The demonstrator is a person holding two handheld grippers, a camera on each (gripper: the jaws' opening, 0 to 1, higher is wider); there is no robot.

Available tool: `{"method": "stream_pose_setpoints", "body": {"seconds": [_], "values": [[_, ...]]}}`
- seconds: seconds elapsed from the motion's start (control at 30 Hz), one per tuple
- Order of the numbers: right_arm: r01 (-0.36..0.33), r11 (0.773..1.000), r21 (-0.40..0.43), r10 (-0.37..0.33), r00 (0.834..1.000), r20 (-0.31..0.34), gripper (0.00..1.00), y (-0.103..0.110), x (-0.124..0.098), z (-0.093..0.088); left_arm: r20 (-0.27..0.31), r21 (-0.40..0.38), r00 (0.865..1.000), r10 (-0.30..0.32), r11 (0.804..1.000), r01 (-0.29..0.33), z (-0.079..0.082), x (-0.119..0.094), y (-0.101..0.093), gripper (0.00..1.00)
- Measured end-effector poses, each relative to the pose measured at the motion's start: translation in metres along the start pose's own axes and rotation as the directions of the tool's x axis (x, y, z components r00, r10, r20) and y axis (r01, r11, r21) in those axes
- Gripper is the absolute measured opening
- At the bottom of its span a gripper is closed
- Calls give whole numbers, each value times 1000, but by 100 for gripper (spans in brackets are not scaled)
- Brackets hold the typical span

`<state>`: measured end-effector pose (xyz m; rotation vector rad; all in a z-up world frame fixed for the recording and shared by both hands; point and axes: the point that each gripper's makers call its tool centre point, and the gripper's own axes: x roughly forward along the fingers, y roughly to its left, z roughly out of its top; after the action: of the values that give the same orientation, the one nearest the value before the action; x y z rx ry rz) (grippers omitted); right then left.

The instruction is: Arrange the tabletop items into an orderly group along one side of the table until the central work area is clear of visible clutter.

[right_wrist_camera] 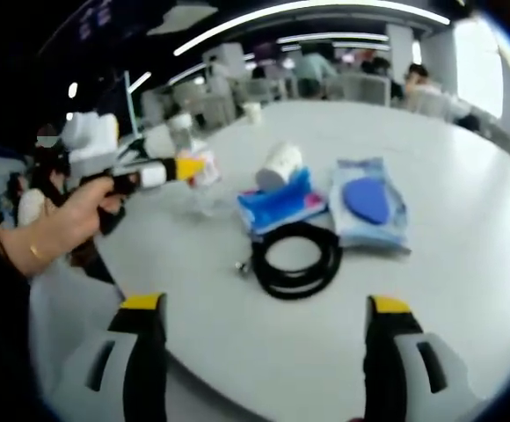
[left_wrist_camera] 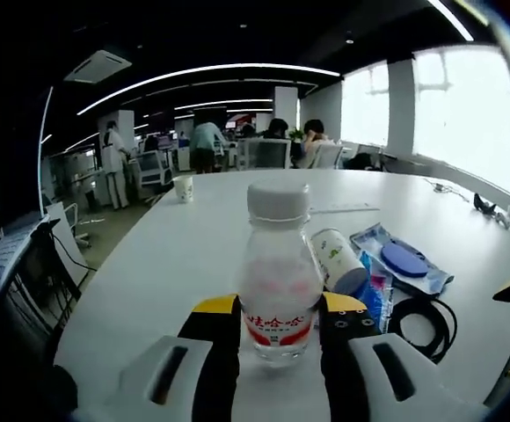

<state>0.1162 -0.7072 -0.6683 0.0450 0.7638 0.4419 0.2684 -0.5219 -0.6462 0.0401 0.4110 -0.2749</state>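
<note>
Left hand-held gripper (left_wrist_camera: pixel 280 327): jaws closed in on the water bottle (left_wrist_camera: pixel 279 272), yellow-tipped pads against its lower body at label height; bottle upright, base on or just above the worktop (left_wrist_camera: pixel 193 246), cannot tell which.
Right hand-held gripper (right_wrist_camera: pixel 264 321): jaws spread wide, nothing between them, hovering over the near edge of the worktop.
Bottle position: near the worktop's edge on the person's left side; in the right gripper view it sits behind the left gripper, held by a hand (right_wrist_camera: pixel 79 215).
Neighbours: tipped paper cup (left_wrist_camera: pixel 338 259) lying just beside the bottle, resting on a blue packet (left_wrist_camera: pixel 374 294); wet-wipes pack (left_wrist_camera: pixel 404 262) next to that; coiled black cable (right_wrist_camera: pixel 296 259) touching the blue packet's near side.
Far item: upright paper cup (left_wrist_camera: pixel 183 188) well apart, toward the far edge.
Risk, grip: thin bottle wall, low grasp; squeezing may deform it, and a loose hold lets it tilt or slip.
Risk, collision: swinging the bottle toward the cluster could roll the tipped cup.
Risk, edge: setting down too close to the near edge could drop it off.
Risk, cable: coil may snag when the right gripper goes in.
</note>
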Motion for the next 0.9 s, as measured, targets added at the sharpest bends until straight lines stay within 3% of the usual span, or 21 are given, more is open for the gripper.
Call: {"method": "stream_pose_setpoints", "body": {"seconds": [0.4, 0.53, 0.63, 0.77, 0.9], "values": [[2, 1000, 0, -2, 1000, -10, 90, 0, -4, -4, 20, 11, 1000, 13, 1000, -13, 1, 0, 0, 35], [6, 1000, 3, -6, 1000, -10, 90, -2, -6, -5, 8, -32, 1000, 9, 999, -9, -6, 4, 4, 44], [12, 1000, 1, -12, 1000, -10, 90, -3, -7, -6, 31, -42, 1000, 6, 999, -4, -8, 4, 4, 48], [6, 1000, 0, -6, 1000, -8, 90, -2, -7, -6, 81, -21, 997, 11, 1000, -10, -3, 6, 3, 48], [4, 1000, -2, -4, 1000, -13, 90, -1, -6, -7, 94, -35, 995, 11, 999, -7, -1, 9, 1, 47]]}}
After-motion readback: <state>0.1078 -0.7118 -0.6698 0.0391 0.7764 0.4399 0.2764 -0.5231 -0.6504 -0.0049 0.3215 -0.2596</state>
